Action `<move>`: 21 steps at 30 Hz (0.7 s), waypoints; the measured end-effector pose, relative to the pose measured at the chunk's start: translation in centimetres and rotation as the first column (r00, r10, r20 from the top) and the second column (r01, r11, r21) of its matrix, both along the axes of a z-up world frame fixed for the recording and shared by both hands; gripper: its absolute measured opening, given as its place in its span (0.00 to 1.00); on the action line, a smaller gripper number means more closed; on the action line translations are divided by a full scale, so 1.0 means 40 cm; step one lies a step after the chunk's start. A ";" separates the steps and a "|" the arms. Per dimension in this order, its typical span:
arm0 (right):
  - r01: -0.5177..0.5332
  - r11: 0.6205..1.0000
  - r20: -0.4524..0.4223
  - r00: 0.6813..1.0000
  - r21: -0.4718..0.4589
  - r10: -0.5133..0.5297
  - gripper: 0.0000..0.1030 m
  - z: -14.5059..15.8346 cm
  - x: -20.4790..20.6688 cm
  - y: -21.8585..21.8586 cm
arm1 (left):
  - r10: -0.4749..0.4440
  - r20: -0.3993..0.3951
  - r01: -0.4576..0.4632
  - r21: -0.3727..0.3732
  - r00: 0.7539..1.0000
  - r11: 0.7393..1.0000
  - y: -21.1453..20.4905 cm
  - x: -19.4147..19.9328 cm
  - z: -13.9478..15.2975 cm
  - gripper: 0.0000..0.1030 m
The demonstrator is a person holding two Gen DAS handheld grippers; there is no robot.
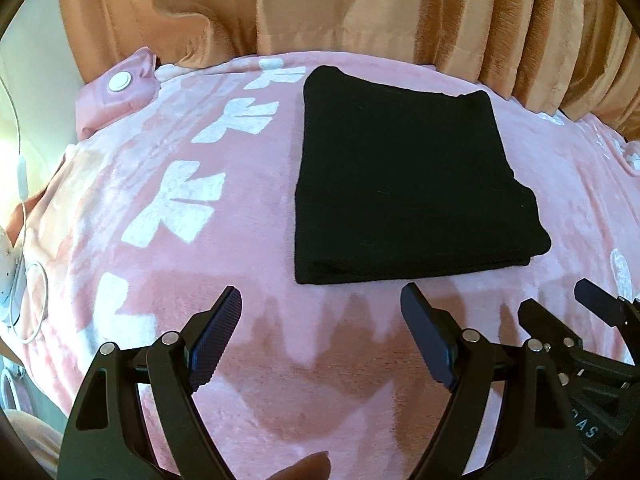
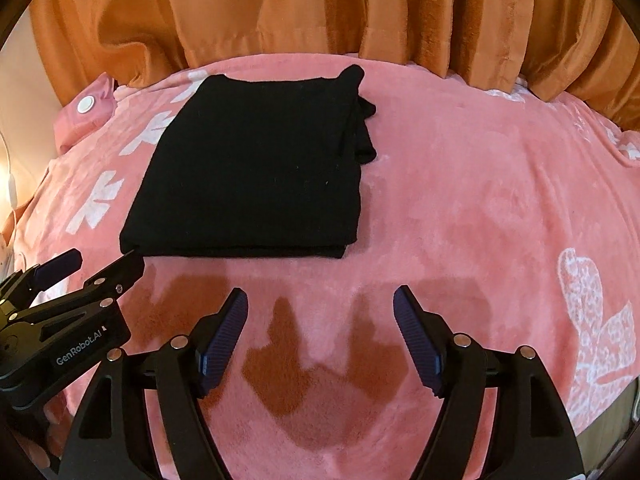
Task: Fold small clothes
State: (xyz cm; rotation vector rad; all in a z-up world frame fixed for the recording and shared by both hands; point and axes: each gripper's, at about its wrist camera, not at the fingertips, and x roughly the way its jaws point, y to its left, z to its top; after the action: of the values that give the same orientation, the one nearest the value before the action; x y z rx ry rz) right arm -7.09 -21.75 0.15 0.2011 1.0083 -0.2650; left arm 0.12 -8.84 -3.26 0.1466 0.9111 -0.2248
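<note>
Left claw (image 1: 320, 300) spread wide, empty, low over the pink blanket (image 1: 240, 360). Just ahead and well apart from both claws, black garment (image 1: 400, 176) folded into a flat rectangle on the blanket, layered edges showing at its right side. Right claw (image 2: 320, 300) likewise parted, gripping nothing. Behind, orange curtain (image 2: 320, 8).

My view, surroundings only: pink plush blanket (image 1: 248, 240) with white motifs, covering the work surface. Orange pleated curtain (image 2: 320, 8) behind it, full width. Pale wall (image 1: 36, 60) at far left, brightly lit; thin white cable (image 1: 20, 168) hanging there, possibly a charger lead.
</note>
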 end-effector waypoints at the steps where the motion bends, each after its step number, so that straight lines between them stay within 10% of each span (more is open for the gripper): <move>1: 0.001 1.000 -0.002 1.000 -0.002 -0.001 0.71 -0.001 0.000 0.001 | -0.003 -0.001 0.003 0.001 1.000 1.000 -0.004 0.000 -0.001 0.77; 21: 0.034 0.999 -0.003 0.999 -0.001 -0.034 0.71 -0.002 -0.009 -0.020 | -0.010 -0.011 0.010 0.004 1.000 1.000 -0.045 0.000 -0.020 0.76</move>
State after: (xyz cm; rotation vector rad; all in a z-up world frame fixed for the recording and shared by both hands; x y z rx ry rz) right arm -7.44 -22.53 0.06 0.2176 1.0082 -0.2969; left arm 0.11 -10.63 -4.05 0.1534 0.9224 -0.2332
